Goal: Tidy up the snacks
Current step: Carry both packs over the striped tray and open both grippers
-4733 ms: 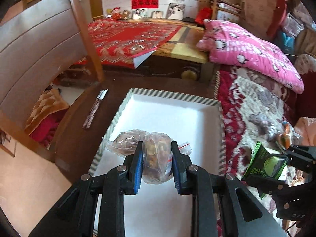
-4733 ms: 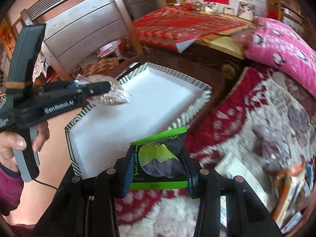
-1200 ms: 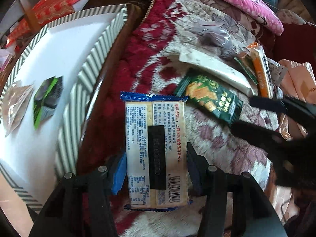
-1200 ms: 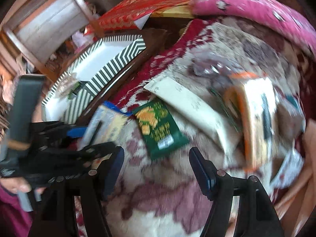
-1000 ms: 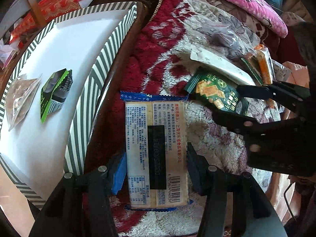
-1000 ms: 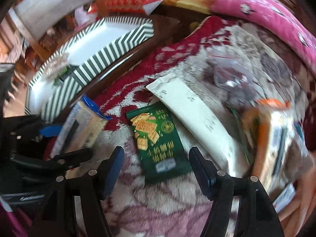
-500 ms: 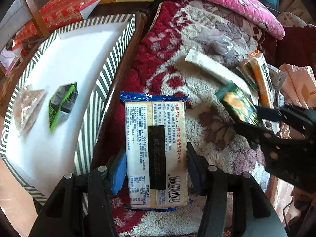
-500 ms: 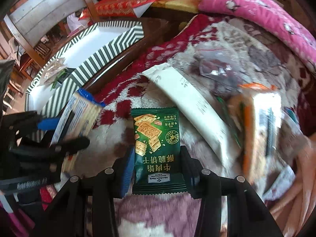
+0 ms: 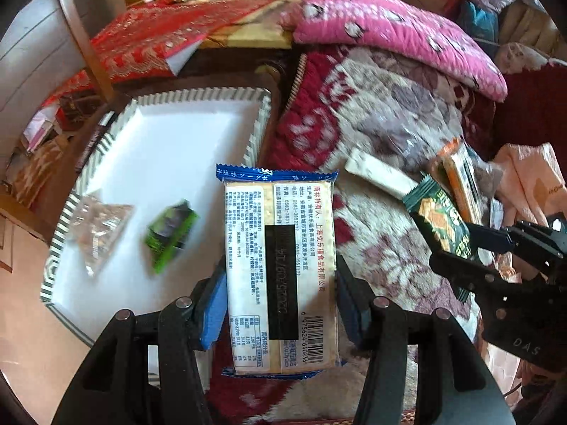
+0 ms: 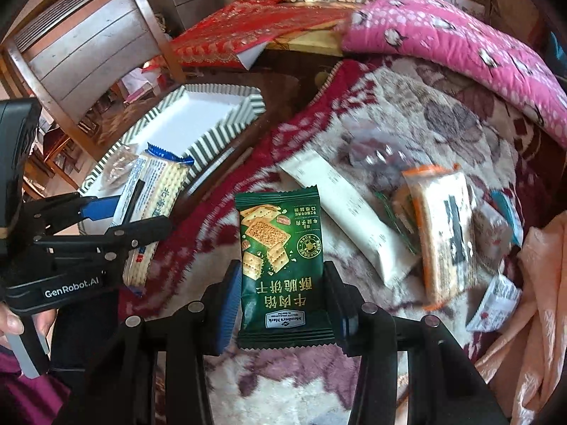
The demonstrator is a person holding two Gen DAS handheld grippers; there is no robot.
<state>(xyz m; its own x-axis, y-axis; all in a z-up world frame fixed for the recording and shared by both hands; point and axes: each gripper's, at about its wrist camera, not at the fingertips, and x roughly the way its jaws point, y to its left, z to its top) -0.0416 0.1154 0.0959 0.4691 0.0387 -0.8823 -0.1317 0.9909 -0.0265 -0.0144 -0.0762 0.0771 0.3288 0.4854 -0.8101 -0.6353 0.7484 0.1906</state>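
My left gripper (image 9: 280, 304) is shut on a white cracker pack with blue ends (image 9: 280, 265), held up over the blanket beside the striped white tray (image 9: 159, 141); the same pack (image 10: 156, 191) shows at the left of the right wrist view. In the tray lie a clear bag of snacks (image 9: 95, 226) and a small green packet (image 9: 170, 233). My right gripper (image 10: 283, 301) is shut on a dark green cracker packet (image 10: 283, 255), lifted off the blanket; that packet (image 9: 439, 223) appears at the right of the left wrist view.
On the red and white floral blanket (image 10: 407, 113) lie a long white pack (image 10: 351, 212), an orange-edged pack (image 10: 443, 233), a clear bag (image 10: 375, 148) and several small packets. A pink pillow (image 10: 460, 39) lies behind. A wooden chair (image 10: 88, 46) stands beyond the tray.
My right gripper closed on the dark green packet and raised it off the blanket. My left gripper rose with the cracker pack, and more of the tray came into view.
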